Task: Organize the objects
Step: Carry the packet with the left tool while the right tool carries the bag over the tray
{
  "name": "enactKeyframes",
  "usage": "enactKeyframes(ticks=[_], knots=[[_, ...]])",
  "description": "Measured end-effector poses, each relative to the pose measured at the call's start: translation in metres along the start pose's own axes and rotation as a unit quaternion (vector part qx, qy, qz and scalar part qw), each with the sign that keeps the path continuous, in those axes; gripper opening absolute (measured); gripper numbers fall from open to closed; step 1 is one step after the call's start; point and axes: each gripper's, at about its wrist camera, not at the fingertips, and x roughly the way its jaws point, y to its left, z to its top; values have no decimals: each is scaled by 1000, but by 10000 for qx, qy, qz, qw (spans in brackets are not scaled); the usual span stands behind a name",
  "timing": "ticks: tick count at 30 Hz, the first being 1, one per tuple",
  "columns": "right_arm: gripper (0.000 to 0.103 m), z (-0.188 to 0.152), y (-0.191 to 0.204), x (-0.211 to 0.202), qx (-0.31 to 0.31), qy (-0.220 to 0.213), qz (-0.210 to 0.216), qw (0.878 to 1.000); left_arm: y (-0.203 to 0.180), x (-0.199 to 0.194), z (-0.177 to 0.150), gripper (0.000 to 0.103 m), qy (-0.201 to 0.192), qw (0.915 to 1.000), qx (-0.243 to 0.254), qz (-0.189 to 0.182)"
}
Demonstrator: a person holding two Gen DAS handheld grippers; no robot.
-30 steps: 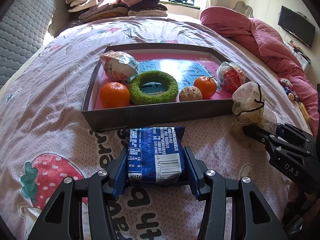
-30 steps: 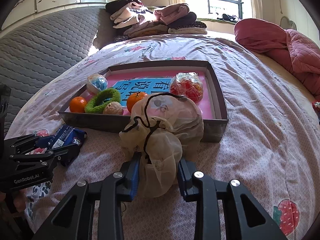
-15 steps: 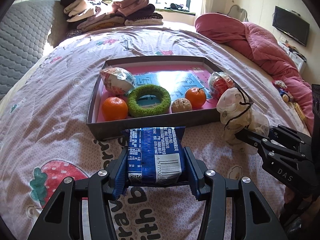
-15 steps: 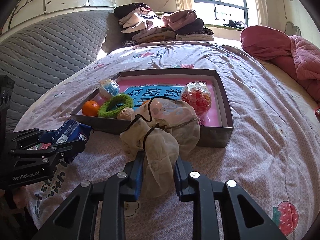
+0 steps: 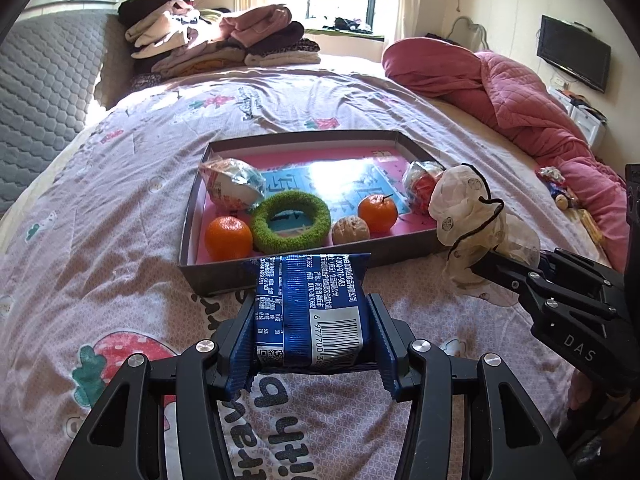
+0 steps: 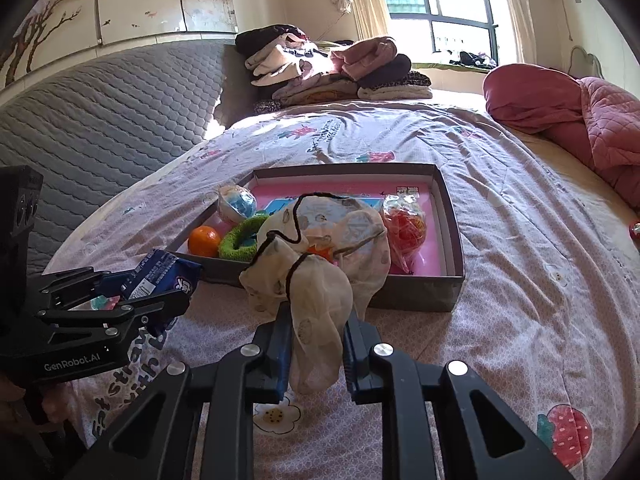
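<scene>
My left gripper (image 5: 312, 320) is shut on a blue snack packet (image 5: 312, 280), held just off the bedspread in front of the grey tray (image 5: 224, 276). To its right, my right gripper (image 6: 316, 320) is shut on the lower end of a cream cloth pouch with a black drawstring (image 6: 320, 240), which hangs above the tray's near right corner (image 6: 416, 292). The left wrist view also shows the pouch (image 5: 464, 204). In the tray lie two oranges (image 5: 228, 238), a green ring (image 5: 292, 220), a walnut (image 5: 350, 230), a wrapped white-blue ball (image 5: 230, 188) and a bag of red pieces (image 6: 404, 228).
The tray sits on a bed with a pink printed spread (image 5: 120, 200). Folded clothes (image 5: 216, 44) are stacked at the far end by a grey padded headboard (image 6: 100, 120). A pink quilt (image 5: 520, 96) is heaped on the right, with small items (image 5: 560, 192) beside it.
Both grippers have lifted with their loads, so the tray looks farther off. The right jaws have squeezed in tighter on the pouch. The left grip on the packet is unchanged.
</scene>
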Motion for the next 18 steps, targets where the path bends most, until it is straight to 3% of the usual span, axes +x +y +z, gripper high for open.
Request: enactKeyframes(ticks=[18], knots=[[21,35,19,-26,-335,-513,115,9981,-4,-19,31,53,-437,9989,126,75]])
